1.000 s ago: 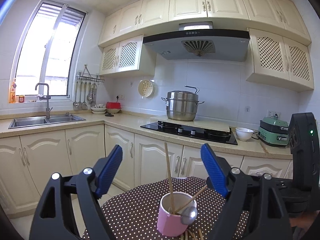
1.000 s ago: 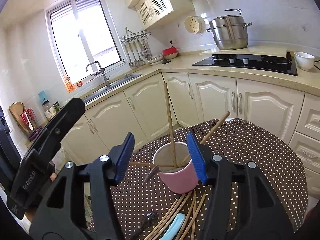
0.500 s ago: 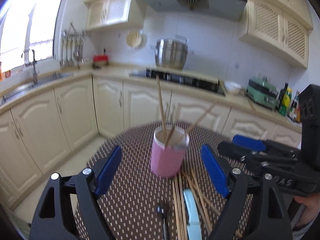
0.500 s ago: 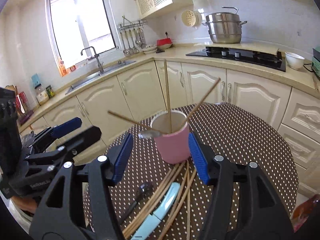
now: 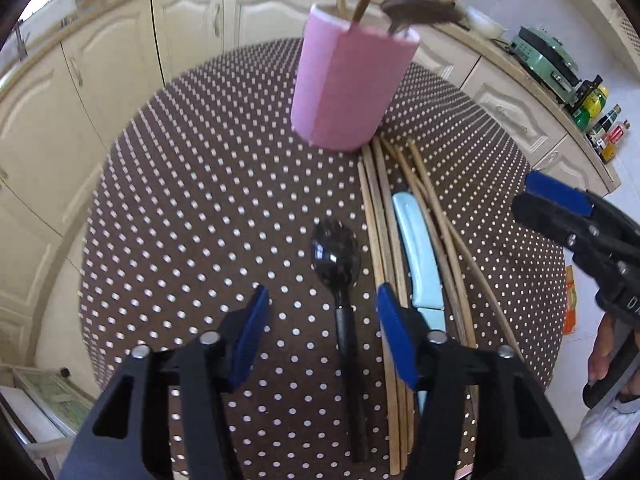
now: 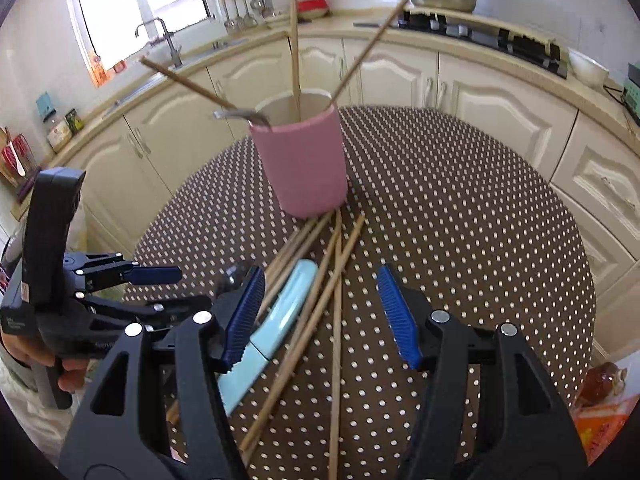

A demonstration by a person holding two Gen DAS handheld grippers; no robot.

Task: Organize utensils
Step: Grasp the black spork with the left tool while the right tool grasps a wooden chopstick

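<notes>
— While the left gripper (image 5: 320, 332) points down at the dotted tablecloth (image 5: 208, 200), where is the black spoon (image 5: 336, 248)?

— Flat on the cloth, bowl toward the pink cup (image 5: 348, 84), handle running back between the blue pads (image 5: 250, 336). The jaws are closing, with the handle in the gap, but neither pad presses on it.

— And the right gripper (image 6: 320, 312)?

— Its jaws stand apart and hold nothing. Loose chopsticks (image 6: 336, 264) lie on the cloth beneath the gap, fanning out from the foot of the cup. A pale blue knife (image 6: 288, 304) lies among them, partly under the left-hand pad.

— What is already in the cup?

— Three chopsticks (image 6: 295, 48) leaning outward, plus a metal spoon (image 6: 240, 114) whose bowl sticks out over the rim.

— How do the loose things sit from the left side?

— The knife and the chopsticks lie just to the right of the black spoon, their far ends reaching the cup's base. The right gripper hangs at the cloth's right edge, with fingers (image 5: 600, 356) wrapped round its handle.
</notes>
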